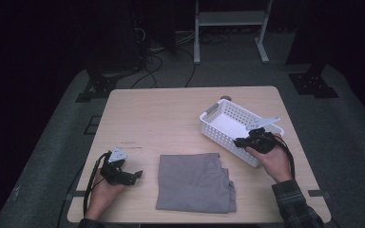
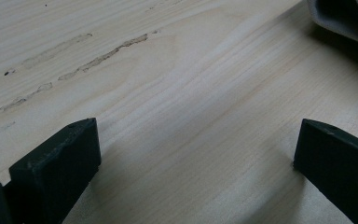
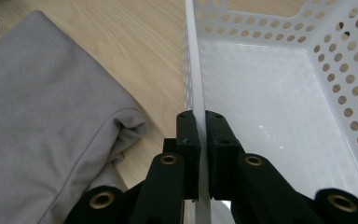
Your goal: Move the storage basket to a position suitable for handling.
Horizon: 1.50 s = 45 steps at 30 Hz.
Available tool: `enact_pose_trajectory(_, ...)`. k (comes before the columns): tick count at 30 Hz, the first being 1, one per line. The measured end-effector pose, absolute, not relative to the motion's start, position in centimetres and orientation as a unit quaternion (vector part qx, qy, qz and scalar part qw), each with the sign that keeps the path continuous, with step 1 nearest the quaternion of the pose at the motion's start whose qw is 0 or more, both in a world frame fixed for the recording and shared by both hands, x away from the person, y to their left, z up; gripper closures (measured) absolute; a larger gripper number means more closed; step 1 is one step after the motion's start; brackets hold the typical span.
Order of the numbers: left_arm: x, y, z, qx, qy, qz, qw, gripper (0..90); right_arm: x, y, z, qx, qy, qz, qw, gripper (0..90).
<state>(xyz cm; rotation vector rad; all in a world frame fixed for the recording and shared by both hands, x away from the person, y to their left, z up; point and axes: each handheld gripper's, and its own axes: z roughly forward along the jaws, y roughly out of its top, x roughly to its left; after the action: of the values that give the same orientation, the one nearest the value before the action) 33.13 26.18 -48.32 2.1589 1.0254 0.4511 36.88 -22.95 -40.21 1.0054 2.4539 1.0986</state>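
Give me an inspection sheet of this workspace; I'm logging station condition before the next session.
Surface: wooden table, faint scuff marks.
Job's things: folded grey cloth near front edge; white perforated basket at right, empty.
Clutter: small round object behind basket, unclear.
Grippers: left gripper open above bare wood; right gripper shut on basket wall.
Cables: one trails from each gripper; more on floor beyond.
Surroundings: dark room, grey floor, metal stand legs.
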Motion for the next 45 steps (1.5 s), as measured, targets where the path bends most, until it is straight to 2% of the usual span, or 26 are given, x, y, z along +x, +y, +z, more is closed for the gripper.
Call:
enact_pose_trajectory(20,33.1,26.2,-48.3,0.832,0.396,0.174,0.347,0.0,34.3,-23.8,-41.8,0.373,0.853,0.342,0.128,82.3)
enact_pose_trajectory(28,33.1,26.2,-48.3,0.832,0.396,0.174,0.347,0.0,34.4,-24.4,-40.1,0.369,0.841,0.371,0.137,77.0)
enact_pose_trajectory(35,33.1,26.2,-48.3,0.833,0.395,0.174,0.346,0.0,36.2,-26.1,-38.5,0.382,0.826,0.383,0.159,76.1)
enact_pose_trajectory(45,33.1,26.2,-48.3,0.832,0.396,0.175,0.348,0.0,41.3,-29.2,-38.1,0.422,0.814,0.352,0.192,69.7)
